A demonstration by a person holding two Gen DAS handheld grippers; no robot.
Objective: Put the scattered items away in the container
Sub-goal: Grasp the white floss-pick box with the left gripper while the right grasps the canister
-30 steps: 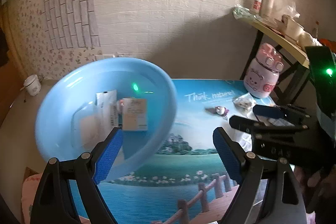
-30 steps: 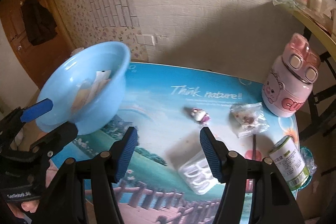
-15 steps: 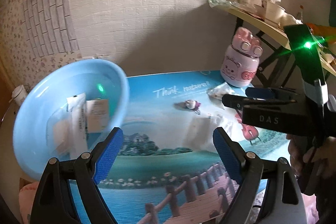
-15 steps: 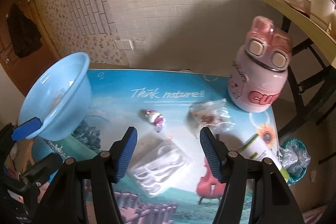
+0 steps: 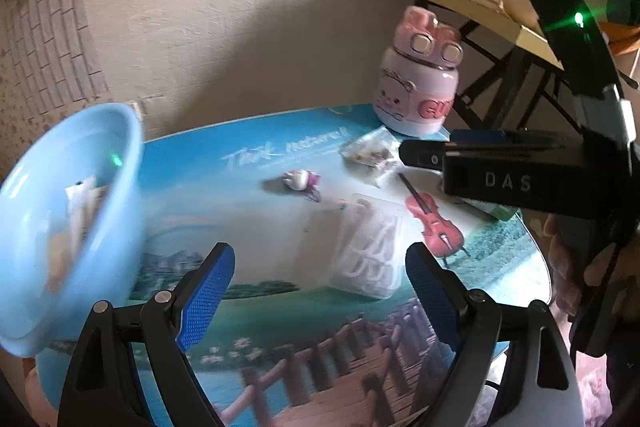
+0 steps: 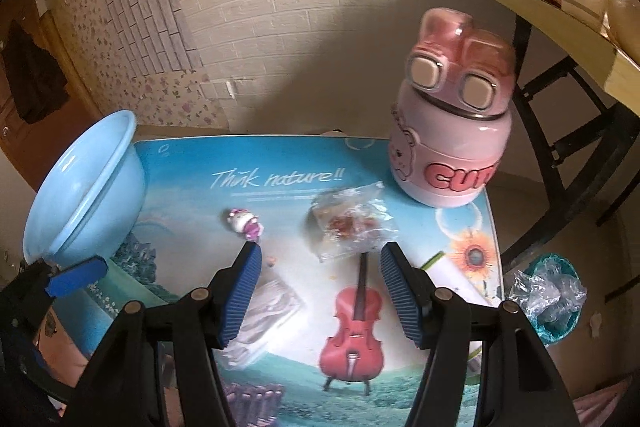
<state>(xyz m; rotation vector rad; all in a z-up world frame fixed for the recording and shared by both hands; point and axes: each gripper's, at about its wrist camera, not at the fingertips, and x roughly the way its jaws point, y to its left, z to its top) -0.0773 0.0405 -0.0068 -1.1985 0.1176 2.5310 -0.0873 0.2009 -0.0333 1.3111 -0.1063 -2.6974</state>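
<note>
Several items waiting on table (image 6: pixel 192 163) – both hands between picks, reaching. Right gripper (image 6: pixel 320 287) gaping partway, empty, aiming at clear snack bag (image 6: pixel 350 223); left gripper (image 5: pixel 320 291) wide, empty. Plastic pack (image 5: pixel 370 247) lying long axis toward wall. Next – straddling bag, squeezing, carrying to blue bowl (image 6: pixel 116 135) at left

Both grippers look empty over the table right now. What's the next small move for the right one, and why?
Probably ease the right gripper forward and down onto the clear snack packet. Its jaws stand open and empty, and the packet lies loose on the table mat just ahead of the fingertips. The blue basin waits at the left edge, ready to receive it.
</note>
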